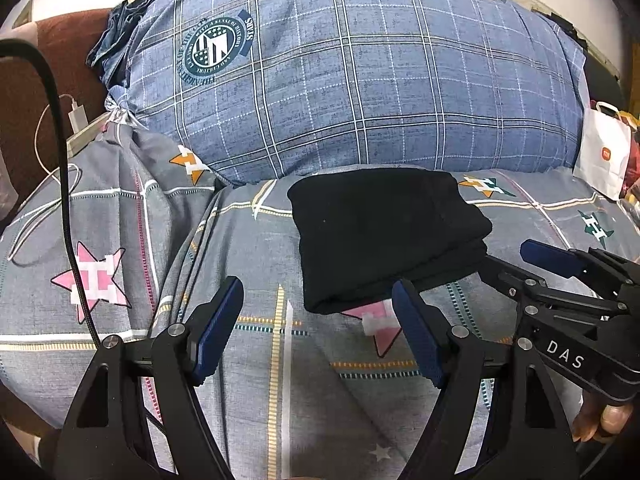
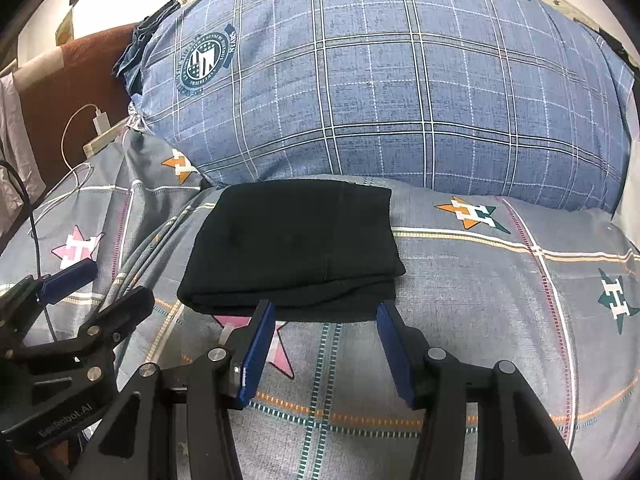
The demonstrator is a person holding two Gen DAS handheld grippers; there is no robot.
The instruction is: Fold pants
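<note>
A blue plaid pillow (image 1: 352, 76) lay at the head of the grey bedspread (image 2: 500, 300). The pants (image 2: 292, 248), folded into a black stack, rested on the bedspread just in front of the pillow. The left gripper (image 1: 318, 300) and the right gripper (image 2: 326, 312) both hovered at the stack's near edge, jaws apart, holding nothing.

- Left wrist view: low over the grey quilt (image 1: 120, 208), facing the blue plaid pillow (image 1: 360, 80); folded black pants (image 1: 380, 232) ahead, right of centre.
- Right wrist view: same heading, nearer — pants (image 2: 296, 248) just past its fingers.
- Shared: pillow, quilt, pants; each view catches the other gripper at its edge.
</note>
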